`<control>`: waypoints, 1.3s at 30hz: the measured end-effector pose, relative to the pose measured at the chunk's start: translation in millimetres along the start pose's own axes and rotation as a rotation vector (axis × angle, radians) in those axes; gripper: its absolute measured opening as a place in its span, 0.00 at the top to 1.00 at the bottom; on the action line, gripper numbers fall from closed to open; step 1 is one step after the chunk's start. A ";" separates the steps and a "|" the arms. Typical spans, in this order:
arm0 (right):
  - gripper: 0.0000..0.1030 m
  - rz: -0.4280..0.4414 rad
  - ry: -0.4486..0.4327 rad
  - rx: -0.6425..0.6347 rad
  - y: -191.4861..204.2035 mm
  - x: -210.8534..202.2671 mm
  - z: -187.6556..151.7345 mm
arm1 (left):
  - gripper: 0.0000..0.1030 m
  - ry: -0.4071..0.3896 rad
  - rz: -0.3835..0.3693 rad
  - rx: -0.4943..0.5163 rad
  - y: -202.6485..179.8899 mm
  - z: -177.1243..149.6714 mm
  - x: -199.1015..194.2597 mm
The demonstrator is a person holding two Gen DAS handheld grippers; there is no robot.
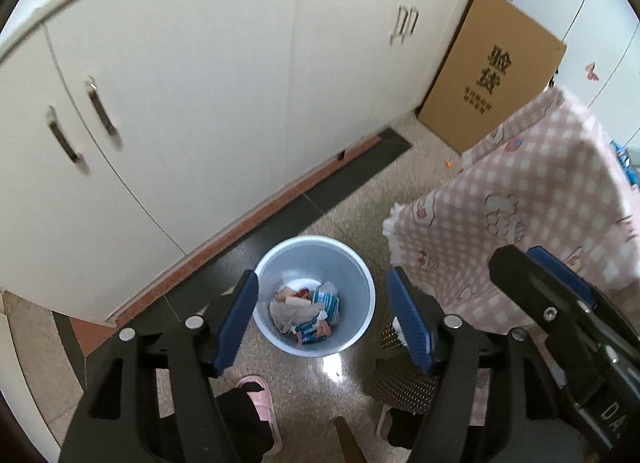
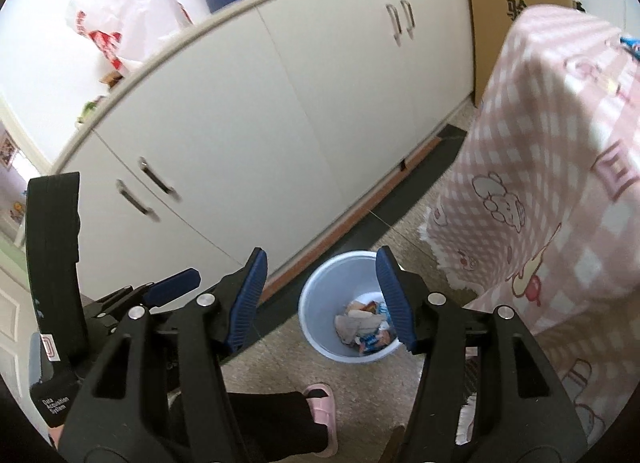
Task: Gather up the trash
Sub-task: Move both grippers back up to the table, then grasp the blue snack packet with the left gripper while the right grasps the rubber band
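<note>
Left hand-held gripper (image 1: 322, 311): jaws apart, nothing between the pads, angled steeply down. The bin (image 1: 314, 295), part-filled with wrappers, stands on the floor directly below and ahead of it. Right hand-held gripper (image 2: 320, 299): jaws apart, empty; bin below, slightly toward its right finger. Left appears nearer.

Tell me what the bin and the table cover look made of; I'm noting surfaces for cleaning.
Bin: probably plastic, pale blue and smooth, with a thin, even rim and a faint sheen; wrappers and crumpled paper lie inside. Table cover: soft woven cloth, matte, pink-and-white check with cartoon prints; it drapes in folds and has a frayed white fringe along its edge.
</note>
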State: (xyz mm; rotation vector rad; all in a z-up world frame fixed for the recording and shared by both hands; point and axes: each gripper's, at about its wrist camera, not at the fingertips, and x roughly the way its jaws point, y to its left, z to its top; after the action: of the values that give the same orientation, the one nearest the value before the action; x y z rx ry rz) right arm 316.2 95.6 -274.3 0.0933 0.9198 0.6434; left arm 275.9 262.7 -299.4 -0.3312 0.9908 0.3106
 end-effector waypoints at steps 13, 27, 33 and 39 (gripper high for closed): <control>0.44 0.081 -0.211 -0.020 4.3 -105.8 29.9 | 0.31 -0.231 -0.002 0.003 -35.7 27.0 -108.9; 0.44 -0.138 -0.375 0.204 -175.4 -203.9 64.3 | 0.30 -0.228 -0.159 0.243 -206.3 62.1 -99.0; 0.51 -0.220 -0.342 0.358 -270.0 -207.0 78.2 | 0.27 -0.203 -0.220 0.318 -276.4 83.0 -75.5; 0.52 -0.159 -0.295 0.502 -324.9 -180.2 90.7 | 0.27 -0.178 -0.231 0.361 -323.6 96.9 -50.8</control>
State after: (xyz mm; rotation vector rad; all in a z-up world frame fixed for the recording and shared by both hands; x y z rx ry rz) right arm 462.4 -250.1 -201.1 0.5436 0.7748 0.2306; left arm 453.3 3.6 -164.9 -0.0847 0.8049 -0.0505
